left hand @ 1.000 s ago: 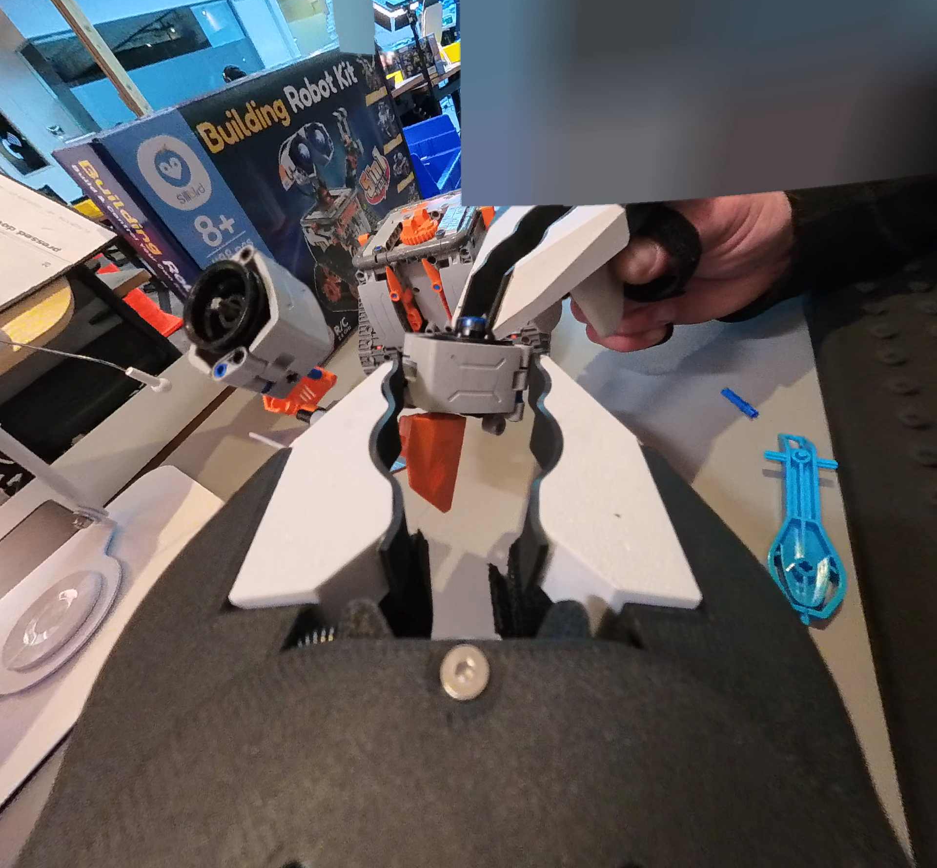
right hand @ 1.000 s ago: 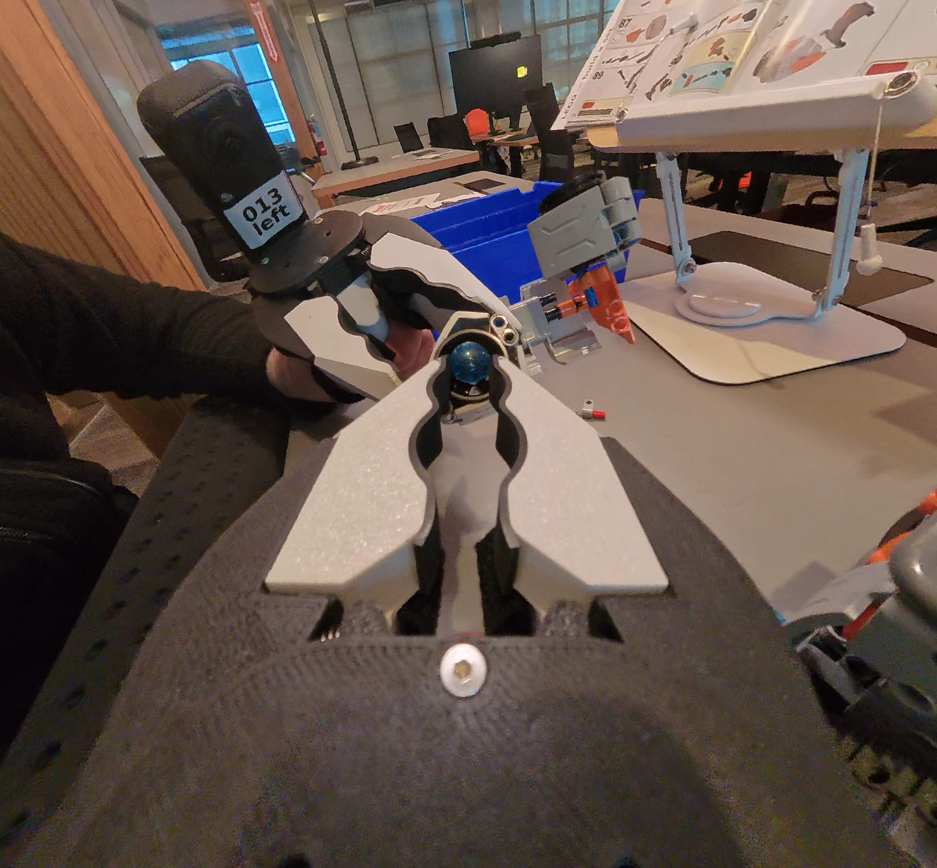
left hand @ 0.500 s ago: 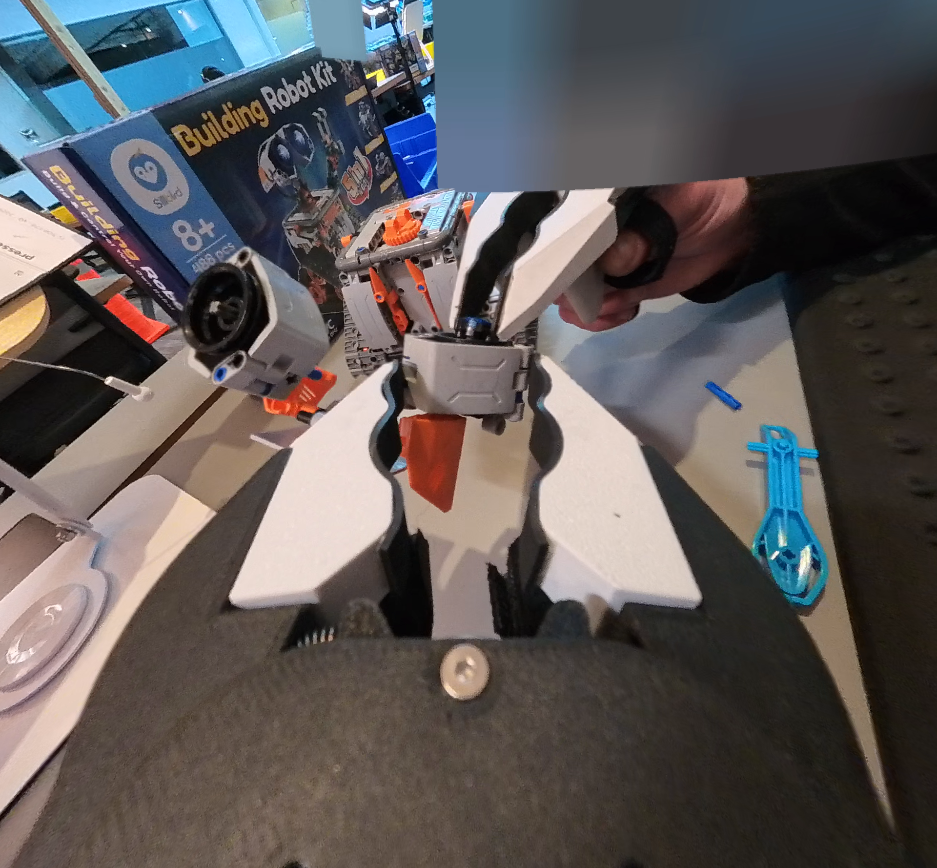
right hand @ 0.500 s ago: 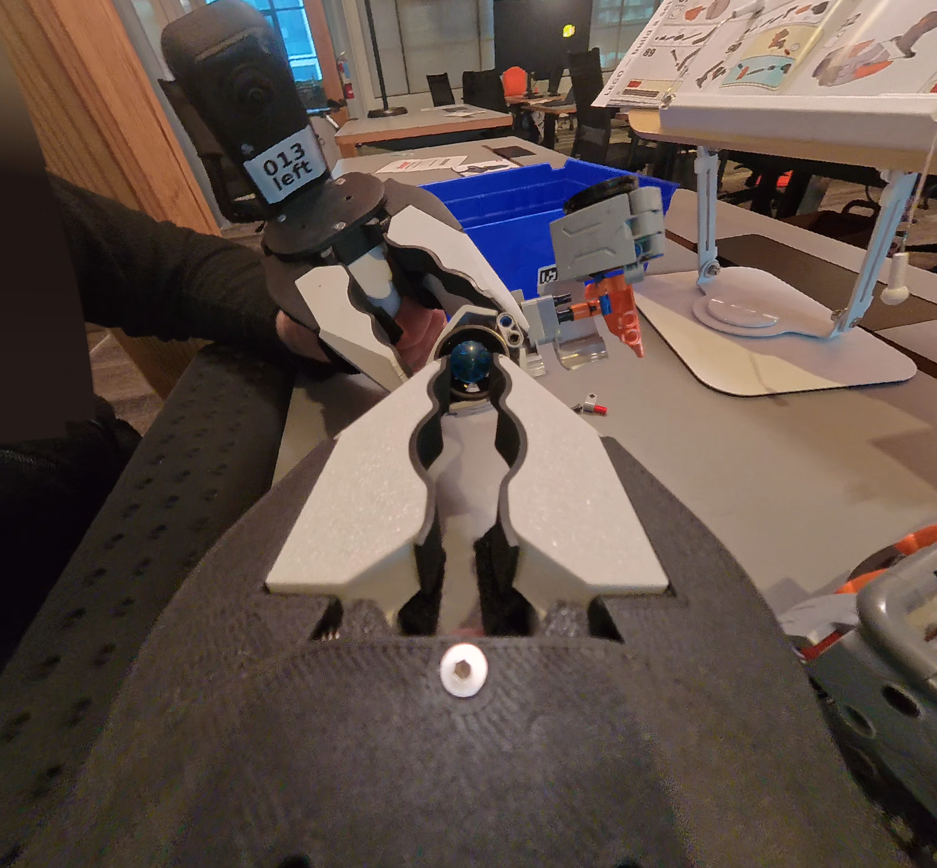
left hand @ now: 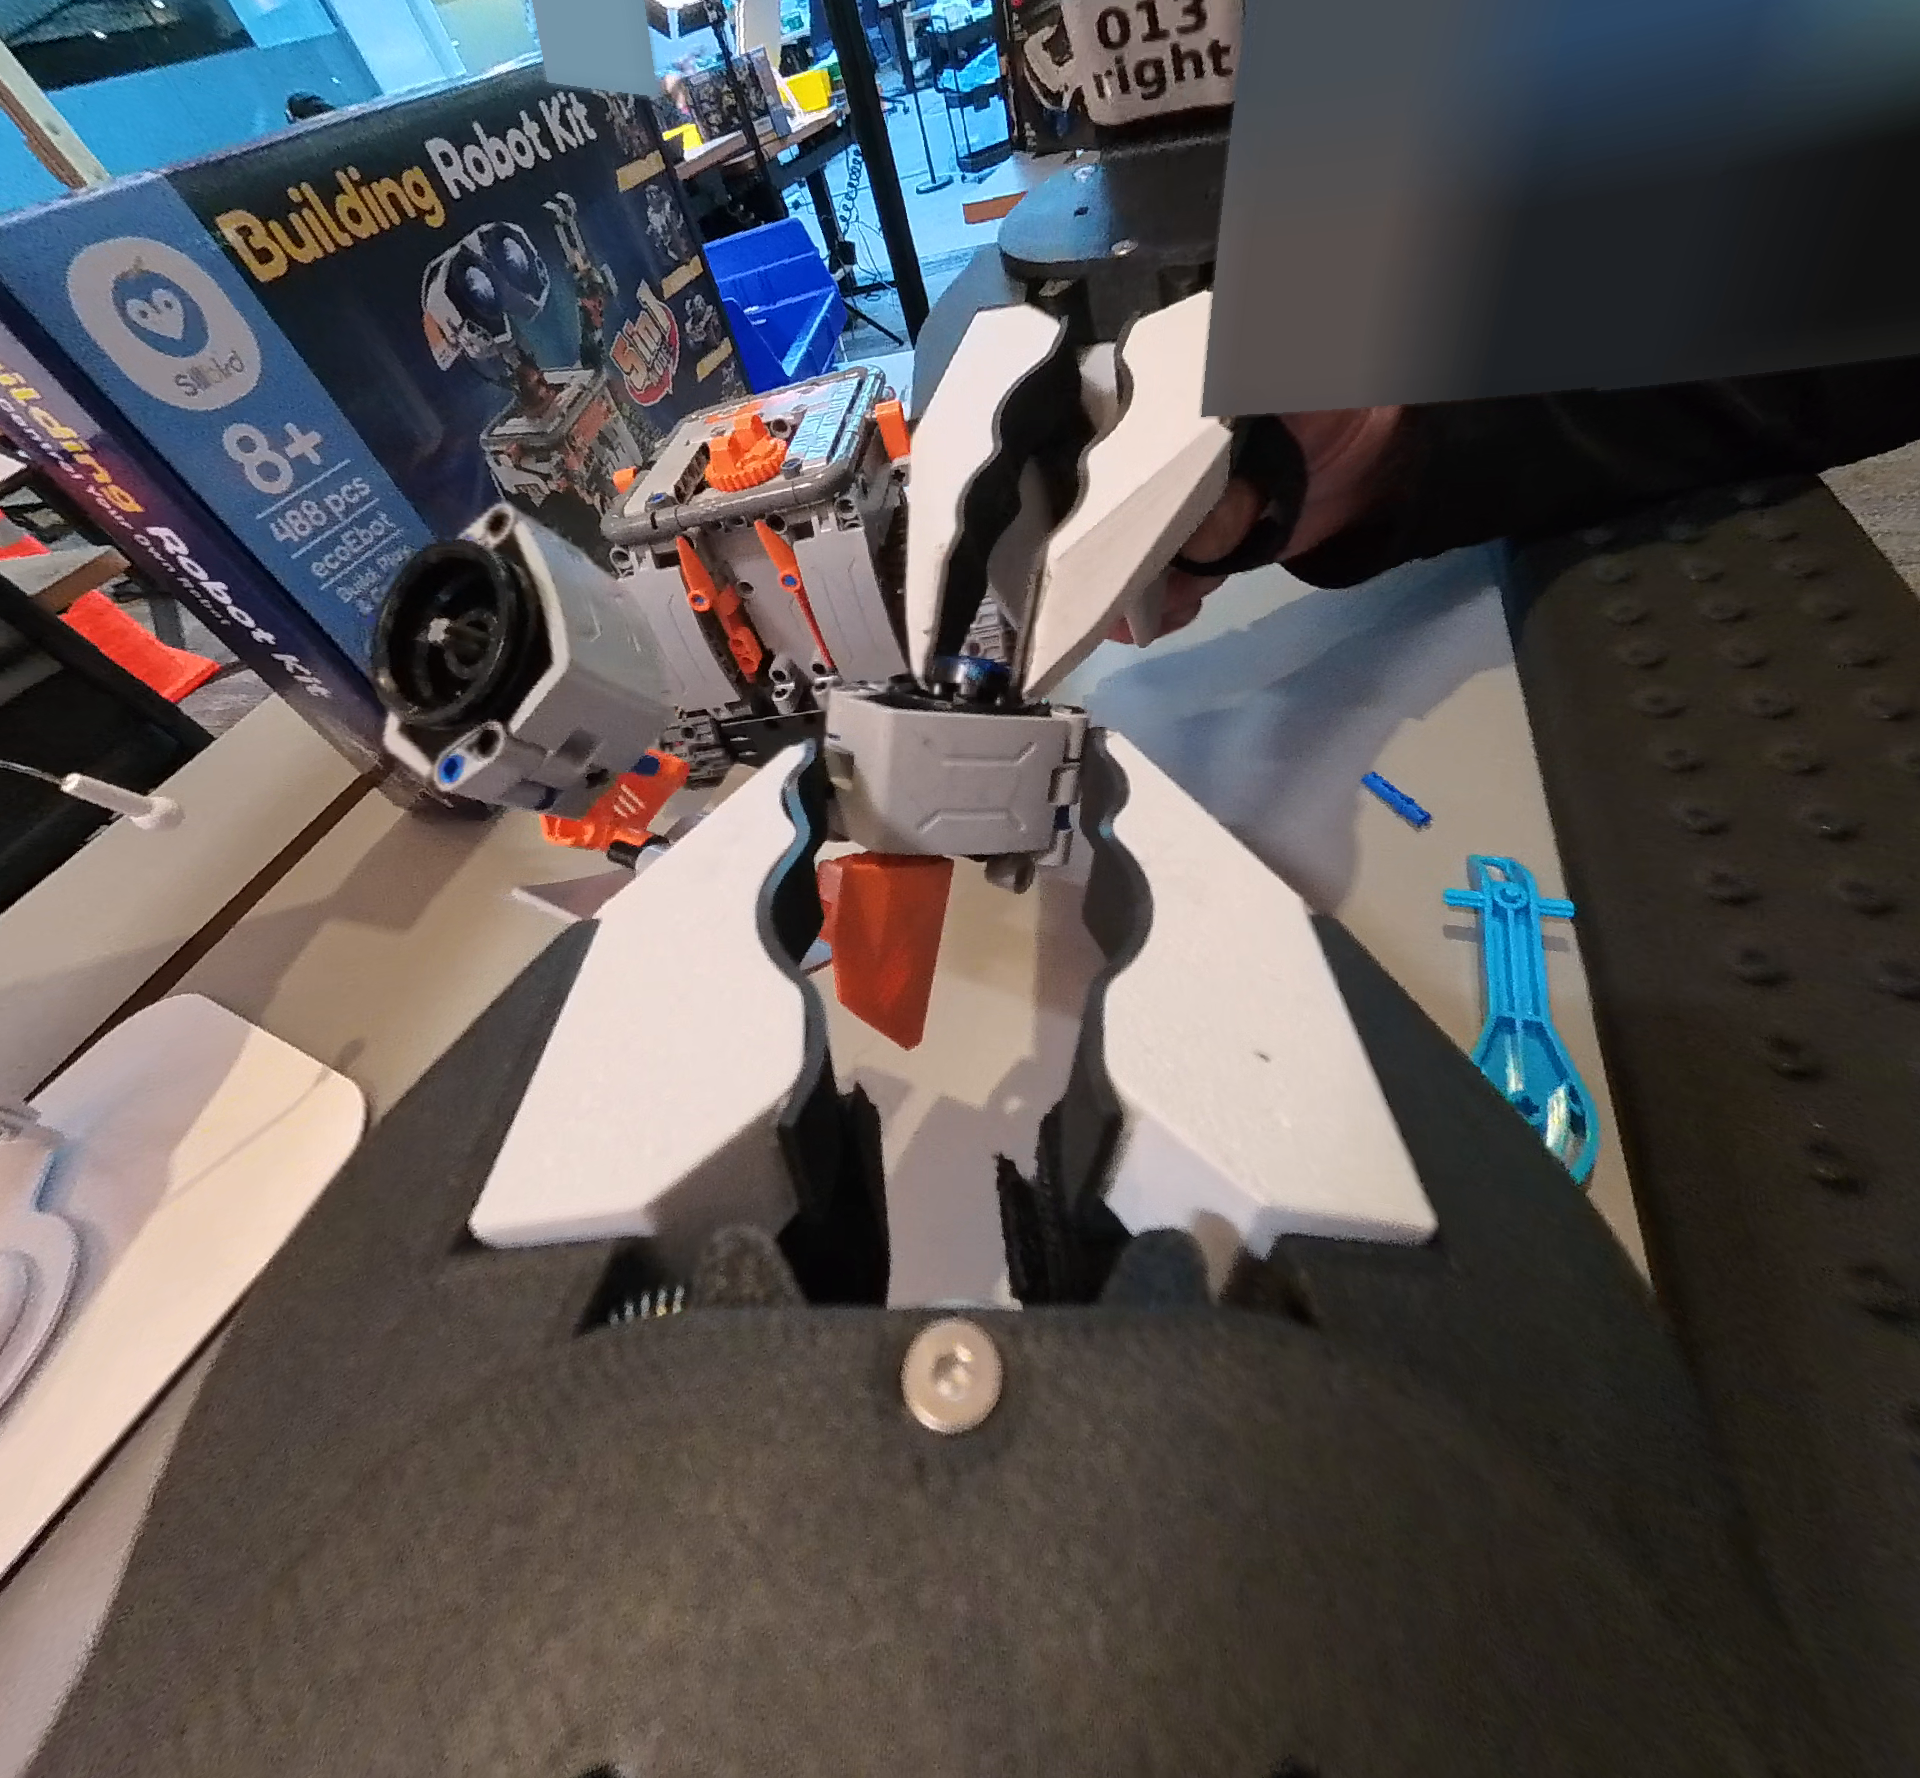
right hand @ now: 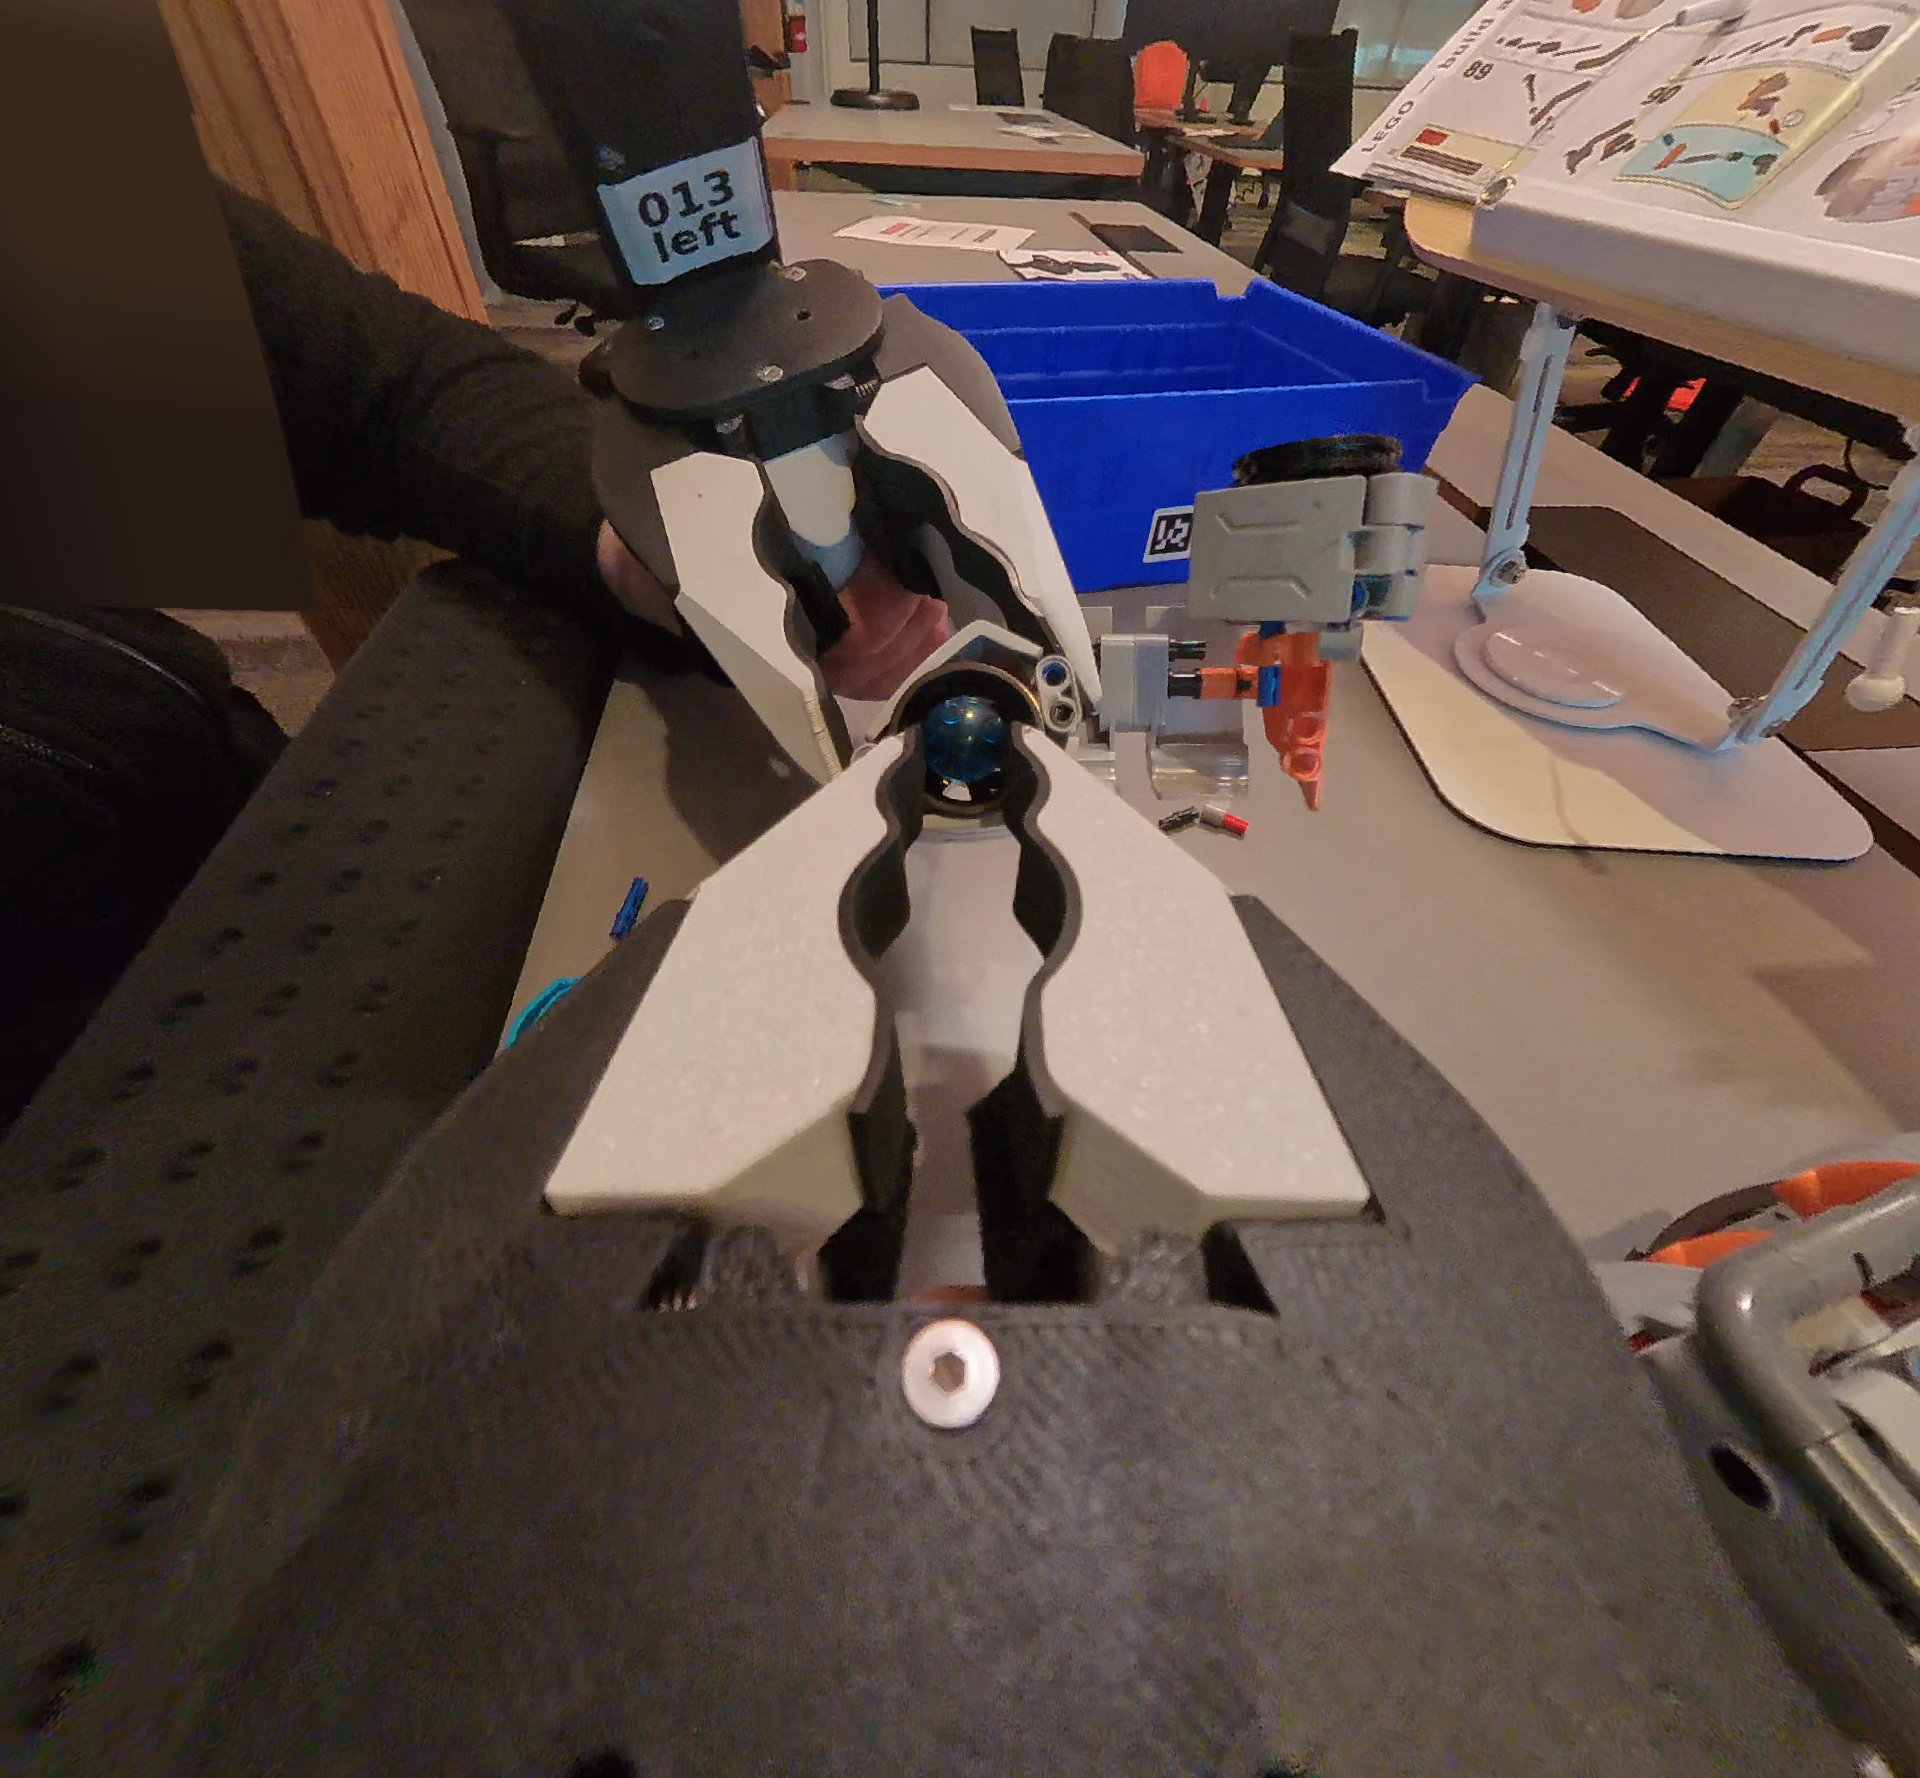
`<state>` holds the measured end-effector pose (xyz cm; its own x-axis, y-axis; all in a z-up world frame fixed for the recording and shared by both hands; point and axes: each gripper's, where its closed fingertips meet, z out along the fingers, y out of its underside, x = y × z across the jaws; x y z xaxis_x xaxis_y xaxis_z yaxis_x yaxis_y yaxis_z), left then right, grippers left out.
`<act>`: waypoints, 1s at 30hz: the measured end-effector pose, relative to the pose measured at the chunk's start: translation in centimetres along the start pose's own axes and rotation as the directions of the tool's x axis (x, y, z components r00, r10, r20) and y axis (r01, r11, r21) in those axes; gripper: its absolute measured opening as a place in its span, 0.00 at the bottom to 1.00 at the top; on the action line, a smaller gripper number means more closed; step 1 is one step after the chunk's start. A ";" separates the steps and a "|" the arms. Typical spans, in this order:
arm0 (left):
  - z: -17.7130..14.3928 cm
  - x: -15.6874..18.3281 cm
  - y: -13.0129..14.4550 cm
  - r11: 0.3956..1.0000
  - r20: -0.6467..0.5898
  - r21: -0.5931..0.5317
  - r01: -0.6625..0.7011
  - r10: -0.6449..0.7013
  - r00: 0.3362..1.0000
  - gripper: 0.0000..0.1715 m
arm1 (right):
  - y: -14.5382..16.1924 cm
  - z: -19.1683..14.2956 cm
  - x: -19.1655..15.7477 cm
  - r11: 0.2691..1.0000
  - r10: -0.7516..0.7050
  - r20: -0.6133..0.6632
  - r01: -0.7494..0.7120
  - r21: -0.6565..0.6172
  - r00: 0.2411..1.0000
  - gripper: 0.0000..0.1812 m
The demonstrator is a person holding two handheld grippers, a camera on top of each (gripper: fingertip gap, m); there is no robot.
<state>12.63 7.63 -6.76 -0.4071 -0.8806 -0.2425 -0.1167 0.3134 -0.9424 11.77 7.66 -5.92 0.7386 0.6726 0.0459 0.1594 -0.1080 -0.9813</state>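
While both grippers bear on the same small assembly, we judge the main hazard to be a part popping loose. The left gripper (left hand: pixel 951 793) has its fingers clamped on a grey eye housing (left hand: pixel 951 788), held clear above the table (left hand: pixel 1278 762). The right gripper (right hand: pixel 961 752) comes down onto the housing's top, its tips pinched around a dark blue lens (right hand: pixel 961 726) seated in the opening. Any sideways push from the right could twist the housing out of the left's narrow hold, or squeeze the round lens out from between the tips. The second eye housing (left hand: pixel 520 658) juts out to the left on a thin link with orange pieces (left hand: pixel 883 949) below, and it could strain or break off under torque.

As to pose, we note the left gripper reaches forward and roughly level, while the right one is tilted steeply downward, a hand (left hand: pixel 1236 523) on its handle. A tracked robot body (left hand: pixel 769 533) stands just behind, before a printed box (left hand: pixel 343 357). A blue plastic tool (left hand: pixel 1527 1011) lies to the right.
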 end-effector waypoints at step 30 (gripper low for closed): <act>0.8 3.5 0.6 0.994 -0.250 0.001 0.108 -0.105 0.963 0.27 | 1.7 -1.2 -2.8 0.959 -0.212 0.180 0.240 -0.151 0.960 0.07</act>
<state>11.80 4.44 -8.37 -0.6062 -0.7916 -0.0771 -0.1594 0.2159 -0.9633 10.78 4.75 -7.49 0.5575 0.8009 0.2184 0.4288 -0.0525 -0.9019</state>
